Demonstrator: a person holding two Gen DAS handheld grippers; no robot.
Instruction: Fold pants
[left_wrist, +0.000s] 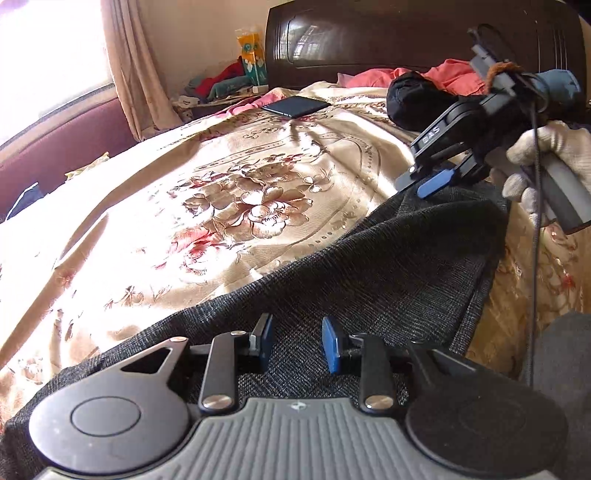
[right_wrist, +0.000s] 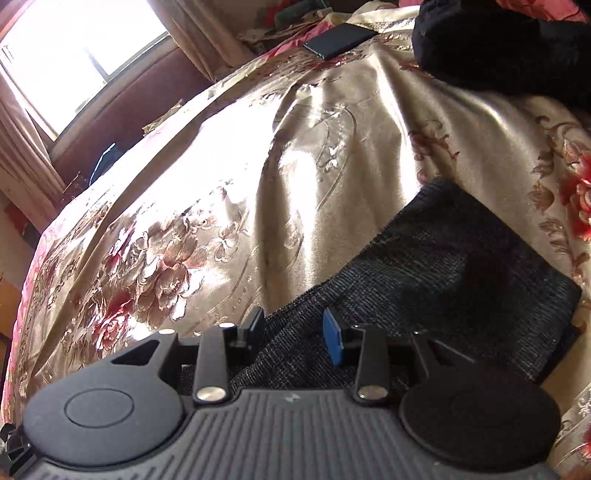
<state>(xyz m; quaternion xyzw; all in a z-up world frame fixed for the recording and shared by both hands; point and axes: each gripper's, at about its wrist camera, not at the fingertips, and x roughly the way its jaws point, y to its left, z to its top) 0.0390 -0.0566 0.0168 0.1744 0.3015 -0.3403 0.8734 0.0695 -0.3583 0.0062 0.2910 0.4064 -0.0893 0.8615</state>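
Dark grey woven pants lie folded on the floral bedspread. My left gripper is open just above the near part of the cloth, nothing between its blue pads. My right gripper, held by a gloved hand, hovers open at the pants' far end. In the right wrist view the right gripper is open over the pants, which end in a squared folded edge on the right.
A dark phone lies on the bed far ahead. A black bundle and pink clothes sit near the dark wooden headboard. A curtain and window are at the left, with clutter beside the bed.
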